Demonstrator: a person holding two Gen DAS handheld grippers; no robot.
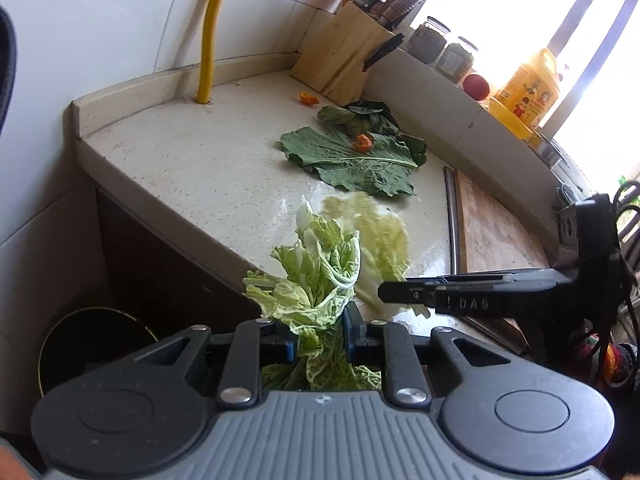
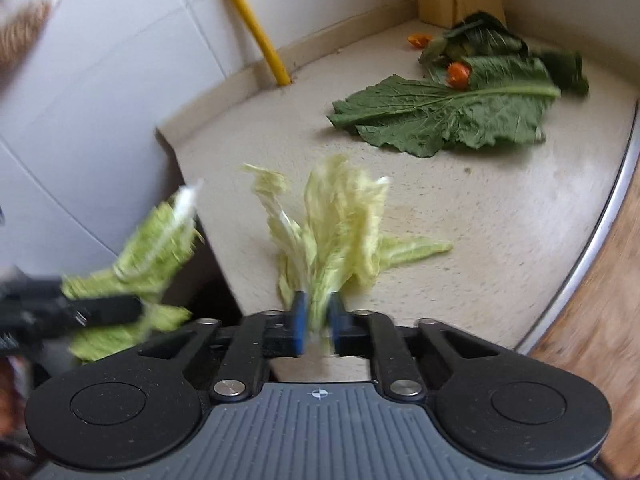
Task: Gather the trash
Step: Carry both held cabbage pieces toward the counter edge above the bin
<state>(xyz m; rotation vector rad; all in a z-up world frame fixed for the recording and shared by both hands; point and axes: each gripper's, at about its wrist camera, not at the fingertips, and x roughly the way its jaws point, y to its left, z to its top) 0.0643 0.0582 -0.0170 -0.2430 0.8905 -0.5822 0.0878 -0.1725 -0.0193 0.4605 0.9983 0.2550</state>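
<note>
My left gripper (image 1: 320,336) is shut on a bunch of pale green cabbage leaves (image 1: 316,272), held off the counter's front edge. Beside it, my right gripper (image 2: 318,322) is shut on a yellower cabbage bunch (image 2: 344,216) just above the counter (image 2: 460,208). In the left wrist view the right gripper (image 1: 400,292) comes in side-on from the right. A large dark green leaf (image 1: 352,160) (image 2: 448,116) lies on the counter with an orange peel piece (image 1: 363,142) (image 2: 458,74) on it. A second peel piece (image 1: 308,99) lies near the knife block. A dark round bin (image 1: 92,344) stands on the floor at lower left.
A wooden knife block (image 1: 344,56) stands in the back corner and a yellow pipe (image 1: 212,32) rises from the counter. A cutting board (image 1: 492,232) lies to the right. Jars, an apple (image 1: 476,86) and a yellow oil bottle (image 1: 524,96) line the window ledge.
</note>
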